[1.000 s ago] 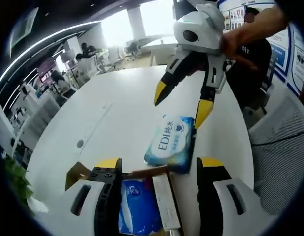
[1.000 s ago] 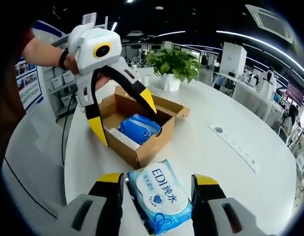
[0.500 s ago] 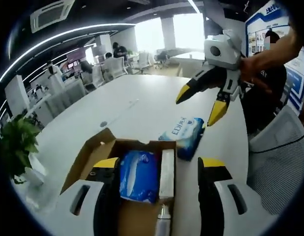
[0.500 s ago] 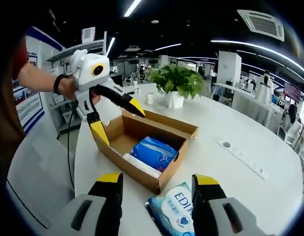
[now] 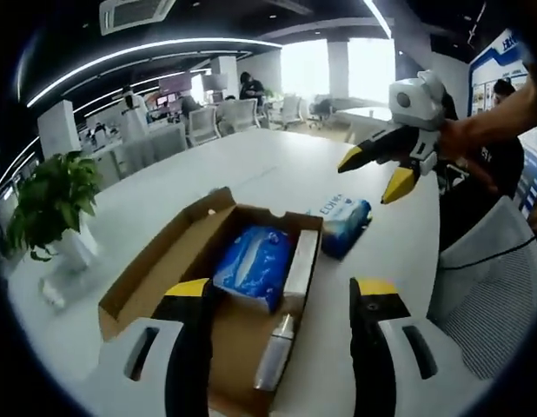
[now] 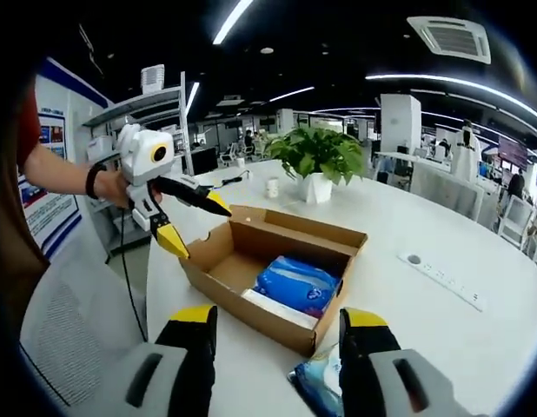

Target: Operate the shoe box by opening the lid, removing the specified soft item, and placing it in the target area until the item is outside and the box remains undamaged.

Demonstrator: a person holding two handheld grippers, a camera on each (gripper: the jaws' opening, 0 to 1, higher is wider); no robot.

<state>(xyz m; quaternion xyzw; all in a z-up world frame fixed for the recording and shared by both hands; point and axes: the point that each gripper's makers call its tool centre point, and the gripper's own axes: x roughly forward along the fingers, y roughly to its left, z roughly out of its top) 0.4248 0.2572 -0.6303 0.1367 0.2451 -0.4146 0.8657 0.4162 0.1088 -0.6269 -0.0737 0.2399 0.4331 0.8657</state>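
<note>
Hand-held gripper (image 5: 276, 295) spread over open shoe box (image 5: 155, 282)

Leafy green plant in white pot (image 6: 316, 165) on big round white table (image 6: 442, 321), small white cup (image 6: 272, 187) just beside it. White power strip (image 6: 440, 278) lies flat, grey mesh chair (image 5: 486, 287) at table edge.

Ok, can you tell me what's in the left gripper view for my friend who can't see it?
An open brown cardboard shoe box sits on a white round table, holding a blue soft packet and a white tube. Just past the box lies a blue-and-white wipes pack. The left gripper has open jaws near the box, and the right gripper hangs open beyond the pack.
</note>
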